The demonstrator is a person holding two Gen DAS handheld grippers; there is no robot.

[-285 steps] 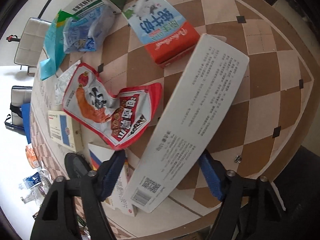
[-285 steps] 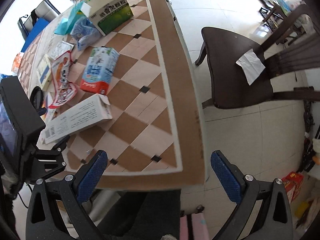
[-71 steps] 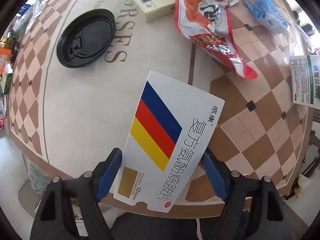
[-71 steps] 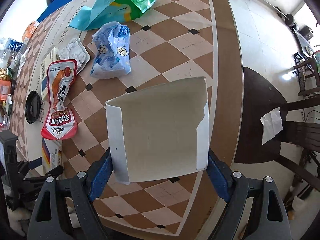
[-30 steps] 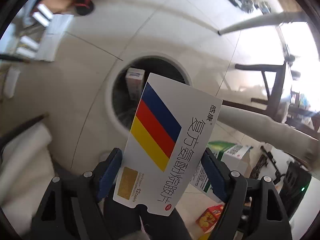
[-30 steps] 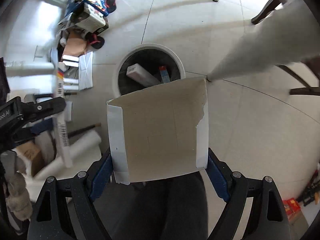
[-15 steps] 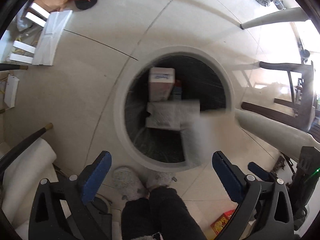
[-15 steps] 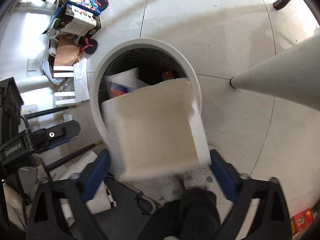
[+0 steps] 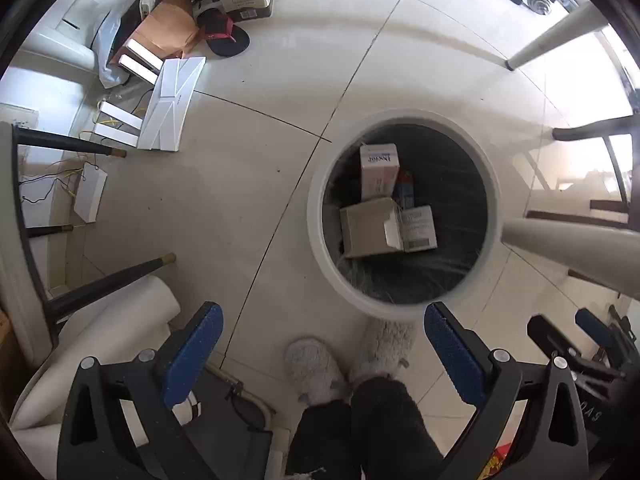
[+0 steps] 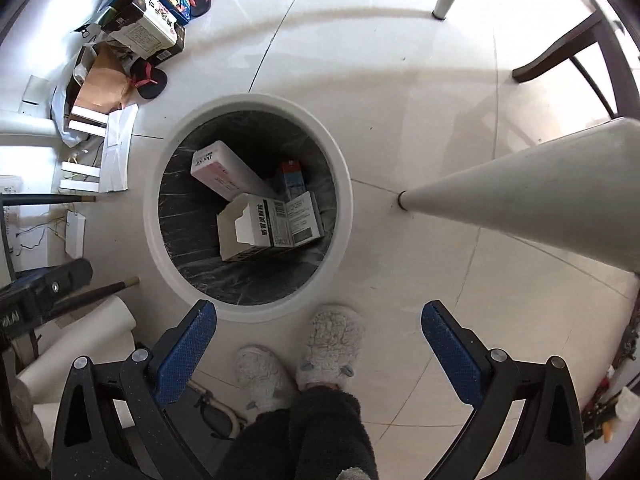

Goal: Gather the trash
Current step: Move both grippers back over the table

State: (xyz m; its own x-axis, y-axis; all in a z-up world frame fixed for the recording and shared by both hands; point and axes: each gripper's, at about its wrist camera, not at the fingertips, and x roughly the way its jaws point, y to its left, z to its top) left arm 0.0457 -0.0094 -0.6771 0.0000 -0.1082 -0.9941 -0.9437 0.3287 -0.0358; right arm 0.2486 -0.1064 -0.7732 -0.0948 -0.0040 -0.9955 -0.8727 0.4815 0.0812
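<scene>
A glossy pale tiled floor (image 10: pixel 420 92) fills both views, its sheen and thin grout lines running under everything. On it stands a round white plastic bin (image 10: pixel 344 184) lined with a crinkled black bag, set close beside a thick cream tapered table leg (image 10: pixel 532 196), probably so that rubbish can be carried to it from the table in a short reach. The trash lies inside it: a pale flattened cardboard carton (image 10: pixel 264 226) with printed panels and one flap open rests on top, leaning across a long white-and-pink box (image 10: pixel 224 172), with a small red-and-blue box (image 10: pixel 290 178) upright behind them. All are stiff, sharp-edged card, so they stack at loose angles rather than settling flat.

A person's two grey fleecy slippers (image 10: pixel 304 354) stand just beside the rim.

The left gripper (image 9: pixel 318 342) and right gripper (image 10: pixel 318 338) both point down near the bin's near edge, black frames with blue ribbed pads, jaws spread wide and holding nothing. By my reading, this load is delivered.
</scene>
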